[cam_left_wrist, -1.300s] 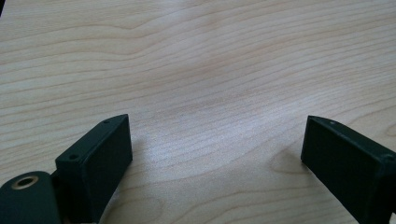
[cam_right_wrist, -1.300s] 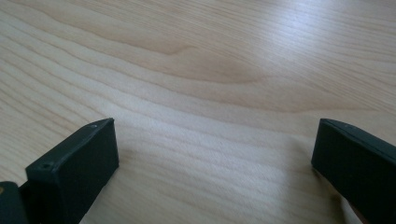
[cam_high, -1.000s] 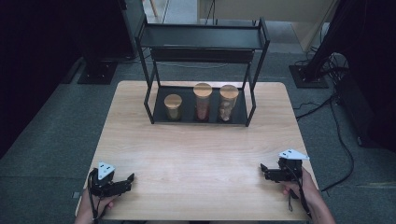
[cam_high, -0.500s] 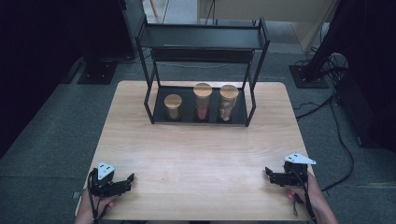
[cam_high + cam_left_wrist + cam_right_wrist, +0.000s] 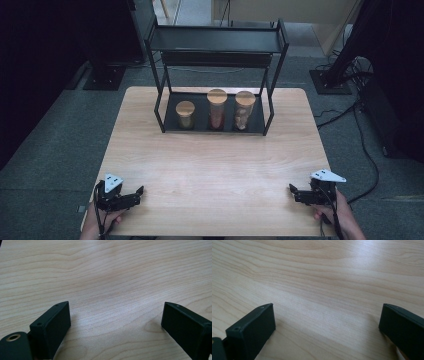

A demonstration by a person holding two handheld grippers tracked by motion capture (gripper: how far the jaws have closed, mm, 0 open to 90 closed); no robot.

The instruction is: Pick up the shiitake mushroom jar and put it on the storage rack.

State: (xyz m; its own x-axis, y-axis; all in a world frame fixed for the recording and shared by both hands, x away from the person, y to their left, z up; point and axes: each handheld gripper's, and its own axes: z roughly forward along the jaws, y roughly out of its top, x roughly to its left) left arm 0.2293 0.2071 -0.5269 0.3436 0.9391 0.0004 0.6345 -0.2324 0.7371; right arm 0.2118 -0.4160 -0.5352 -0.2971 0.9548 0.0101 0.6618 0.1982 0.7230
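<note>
Three cork-lidded glass jars [image 5: 216,109] stand upright at twelve o'clock, well apart from both grippers; left gripper [image 5: 131,194] and right gripper [image 5: 295,194] gape wide, roughly equidistant.

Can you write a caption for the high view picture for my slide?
Two open grippers, left and right, rest on a wooden table facing three jars in a black rack.

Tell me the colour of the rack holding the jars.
Black rack; clearest in the high view.

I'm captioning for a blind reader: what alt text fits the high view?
Two open hand-held grippers, left gripper and right gripper, rest at the near corners of a wooden table. Three lidded jars stand on a black rack's lower shelf.
</note>
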